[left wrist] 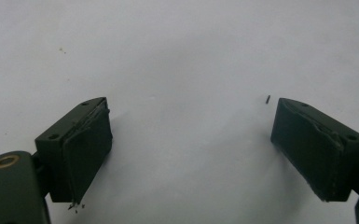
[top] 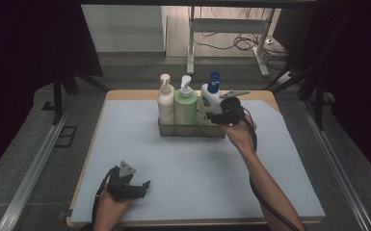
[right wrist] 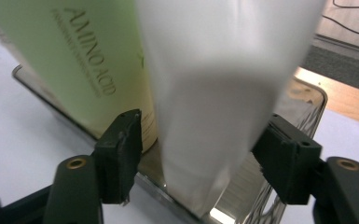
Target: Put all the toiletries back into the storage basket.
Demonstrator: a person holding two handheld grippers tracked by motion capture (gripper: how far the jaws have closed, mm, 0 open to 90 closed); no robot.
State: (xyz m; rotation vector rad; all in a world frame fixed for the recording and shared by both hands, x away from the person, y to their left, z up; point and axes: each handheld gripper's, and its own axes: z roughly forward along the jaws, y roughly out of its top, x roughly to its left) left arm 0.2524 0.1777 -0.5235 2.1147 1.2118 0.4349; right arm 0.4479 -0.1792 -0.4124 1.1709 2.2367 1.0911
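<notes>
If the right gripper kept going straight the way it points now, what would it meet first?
Most likely the white bottle, which already stands between the open jaws of the right gripper inside the clear basket. The green bottle stands just beside that line.

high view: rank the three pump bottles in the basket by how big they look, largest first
1. Green bottle: widest body, about as tall as the cream one.
2. Cream bottle: similar height, slimmer. The gap is small, so 1 and 2 are close.
3. White bottle with blue pump: unsure, since the right gripper covers its lower part.
</notes>
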